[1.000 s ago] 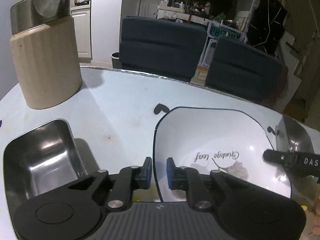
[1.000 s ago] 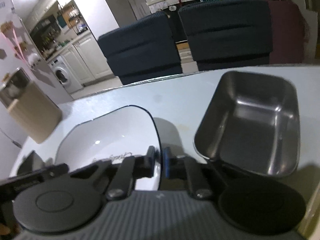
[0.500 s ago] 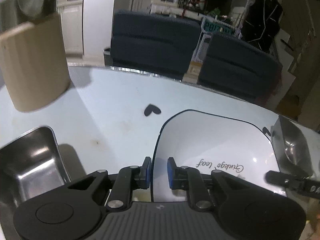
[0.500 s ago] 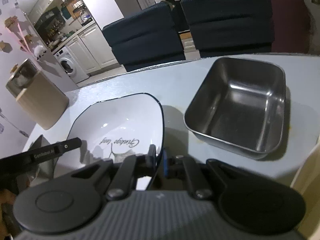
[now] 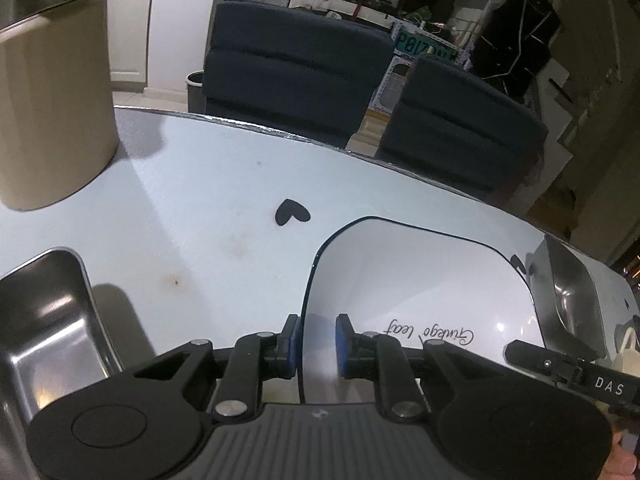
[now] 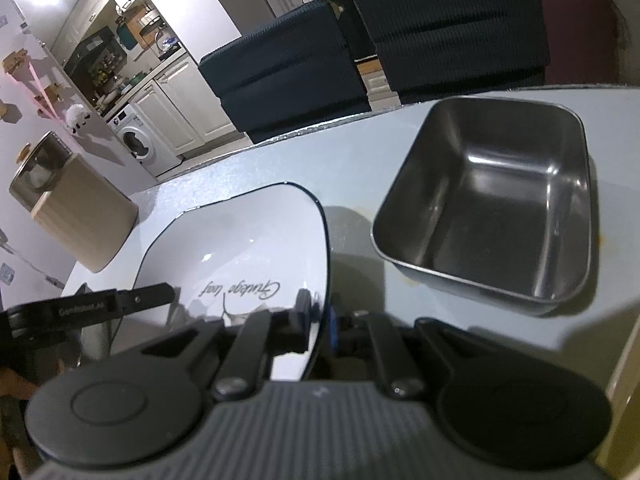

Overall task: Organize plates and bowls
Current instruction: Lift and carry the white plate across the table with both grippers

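Observation:
A white square plate (image 5: pixel 420 276) with a dark rim and "Ginkgo leaf" lettering is held between both grippers above the table. My left gripper (image 5: pixel 317 344) is shut on its left rim. My right gripper (image 6: pixel 320 322) is shut on its right rim; the plate also shows in the right wrist view (image 6: pixel 248 248). A steel rectangular bowl (image 6: pixel 504 208) sits on the table right of the plate. Another steel bowl (image 5: pixel 44 320) sits to the left in the left wrist view.
A beige canister with a steel lid (image 5: pixel 52 92) stands at the table's far left, also in the right wrist view (image 6: pixel 76 208). Black heart stickers (image 5: pixel 291 212) mark the white table (image 5: pixel 208 184). Dark chairs (image 5: pixel 296 68) stand beyond the far edge.
Both grippers have risen with the plate, lifting it off the table. The left bowl and canister have slid toward the left frame edge; the right bowl now sits further below.

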The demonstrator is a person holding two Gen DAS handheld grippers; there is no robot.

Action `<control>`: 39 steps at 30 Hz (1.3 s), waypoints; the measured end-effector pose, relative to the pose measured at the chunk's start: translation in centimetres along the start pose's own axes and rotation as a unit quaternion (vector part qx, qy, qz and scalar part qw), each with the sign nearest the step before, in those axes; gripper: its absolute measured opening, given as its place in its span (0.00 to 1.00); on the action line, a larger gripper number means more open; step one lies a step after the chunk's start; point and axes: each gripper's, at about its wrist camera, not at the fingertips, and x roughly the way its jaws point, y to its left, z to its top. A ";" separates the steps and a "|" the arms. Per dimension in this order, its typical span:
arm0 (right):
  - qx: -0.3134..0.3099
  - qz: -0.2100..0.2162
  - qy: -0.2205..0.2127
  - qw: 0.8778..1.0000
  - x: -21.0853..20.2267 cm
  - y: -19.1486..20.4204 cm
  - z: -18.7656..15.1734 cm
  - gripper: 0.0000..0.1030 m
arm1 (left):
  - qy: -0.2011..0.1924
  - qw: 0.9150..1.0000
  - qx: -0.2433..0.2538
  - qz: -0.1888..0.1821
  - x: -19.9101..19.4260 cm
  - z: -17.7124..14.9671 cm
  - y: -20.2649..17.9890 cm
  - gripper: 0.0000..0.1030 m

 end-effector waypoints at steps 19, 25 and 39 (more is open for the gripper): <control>0.001 0.002 -0.045 0.999 -10.7 3.4 -1.4 0.12 | -0.086 0.995 0.041 -0.014 -12.9 -2.1 -3.5 0.15; -0.025 0.002 -0.056 0.998 -15.9 5.8 -3.1 0.12 | -0.102 0.994 0.036 -0.032 -18.0 -4.4 -3.3 0.15; -0.008 -0.018 -0.052 0.998 -23.3 7.4 -12.0 0.13 | -0.091 0.992 0.065 -0.049 -24.7 -12.3 -2.6 0.14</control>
